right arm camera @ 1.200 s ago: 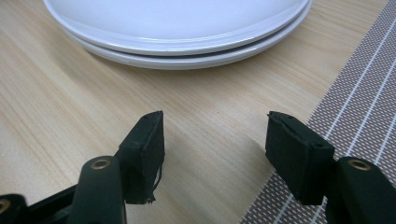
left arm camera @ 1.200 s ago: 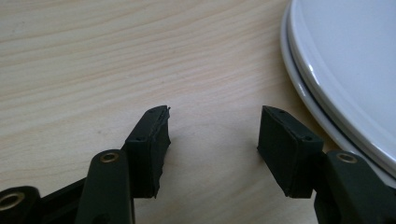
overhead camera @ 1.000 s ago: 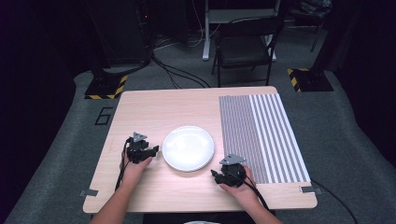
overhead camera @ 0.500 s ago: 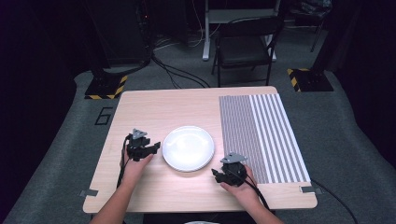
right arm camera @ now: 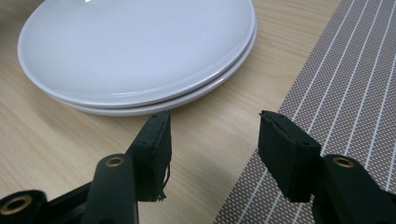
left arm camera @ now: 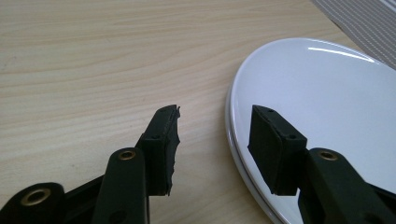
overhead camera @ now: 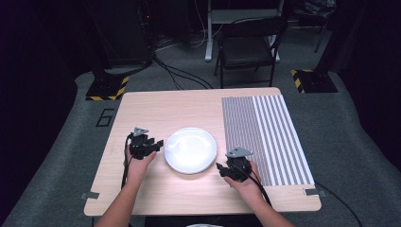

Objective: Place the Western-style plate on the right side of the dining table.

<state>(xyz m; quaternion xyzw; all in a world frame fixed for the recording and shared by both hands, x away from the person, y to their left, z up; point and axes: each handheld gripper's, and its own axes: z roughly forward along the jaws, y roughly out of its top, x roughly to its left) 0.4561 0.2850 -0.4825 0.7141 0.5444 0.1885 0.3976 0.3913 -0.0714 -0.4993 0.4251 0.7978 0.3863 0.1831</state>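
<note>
left gripper [left arm camera: 215, 135] – jaws wide, empty, straddling the plates' near rim | right gripper [right arm camera: 212, 144] – jaws wide, empty, between plates and mat | two white plates [right arm camera: 140, 51] stacked at table [overhead camera: 179, 109] centre | one striped mat [overhead camera: 265, 132] at the table's right | floor mark [overhead camera: 106, 117] reads "6"

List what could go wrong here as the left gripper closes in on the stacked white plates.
1. The left gripper stands open with the rim of the plates between its jaws; two plates are stacked, so a pinch might catch both or only one and drag the other.
2. The glossy rim may slip from the pads.
3. The right gripper is open just short of the stack, beside the striped mat; a shoved stack could strike it.
</note>
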